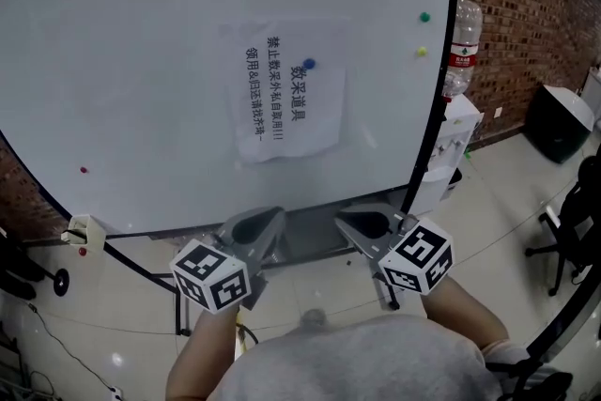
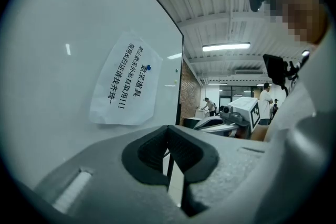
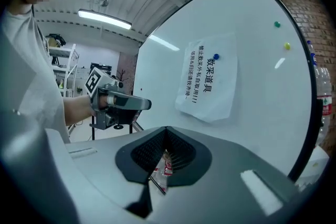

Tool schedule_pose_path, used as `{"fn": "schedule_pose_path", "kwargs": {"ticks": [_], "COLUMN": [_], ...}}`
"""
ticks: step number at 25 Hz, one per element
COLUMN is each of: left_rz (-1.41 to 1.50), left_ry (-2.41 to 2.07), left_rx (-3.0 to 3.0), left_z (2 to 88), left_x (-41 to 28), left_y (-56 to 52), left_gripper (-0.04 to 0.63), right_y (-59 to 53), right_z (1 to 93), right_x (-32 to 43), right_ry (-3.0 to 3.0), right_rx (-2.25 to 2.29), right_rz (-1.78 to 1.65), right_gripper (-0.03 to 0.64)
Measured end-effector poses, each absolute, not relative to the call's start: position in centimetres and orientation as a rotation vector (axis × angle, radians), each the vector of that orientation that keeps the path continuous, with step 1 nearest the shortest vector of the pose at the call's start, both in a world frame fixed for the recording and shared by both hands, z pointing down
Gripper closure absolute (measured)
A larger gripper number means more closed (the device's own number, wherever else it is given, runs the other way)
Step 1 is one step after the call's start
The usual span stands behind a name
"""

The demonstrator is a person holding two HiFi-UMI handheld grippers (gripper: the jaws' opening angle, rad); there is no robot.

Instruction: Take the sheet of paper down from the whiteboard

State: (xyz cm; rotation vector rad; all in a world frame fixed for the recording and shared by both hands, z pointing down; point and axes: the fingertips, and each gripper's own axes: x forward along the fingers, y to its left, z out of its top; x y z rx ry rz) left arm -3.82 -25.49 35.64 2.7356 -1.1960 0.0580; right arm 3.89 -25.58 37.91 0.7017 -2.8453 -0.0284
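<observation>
**A:** Both claws are pressed together and hold nothing. The left gripper (image 1: 270, 223) and right gripper (image 1: 349, 223) sit side by side, low before the board.

**B:** And the sheet of paper (image 1: 286, 89)?

**A:** It's at twelve o'clock from them, flat on the whiteboard (image 1: 122, 61), apparently held by a blue magnet (image 1: 308, 65).

**B:** Then spread one claw before reaching. Steady a loose corner, and lift the magnet off with the other.

One whiteboard (image 1: 141, 61) bears one sheet of paper (image 1: 286, 94) and four magnets: blue magnet (image 1: 309, 64) on the sheet, green magnet (image 1: 424, 17) and yellow magnet (image 1: 421, 51) near the right edge, red magnet (image 1: 83, 170) near the lower-left edge. Two tools: left gripper (image 1: 270, 221), right gripper (image 1: 349, 223). One water bottle (image 1: 462, 47).
</observation>
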Motion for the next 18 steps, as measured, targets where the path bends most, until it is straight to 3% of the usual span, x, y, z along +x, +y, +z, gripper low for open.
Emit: {"fn": "schedule_pose_path", "kwargs": {"ticks": [9,18], "left_rz": [0.041,0.087], "left_ry": [-1.194,-1.156], "left_rx": [2.75,2.79], "left_z": [34.9,34.6], "left_x": [-6.4,-7.5], "left_y": [-30.0,-33.6], "left_gripper": [0.594,0.594], "right_y": [-30.8,-36.9], "right_z": [33.4,23.3], "right_x": [1.8,0.8], "right_ry": [-2.776,-2.668], "right_rx": [0.764,0.98], "right_rz": [-0.332,-0.799], "right_gripper": [0.617,0.54]}}
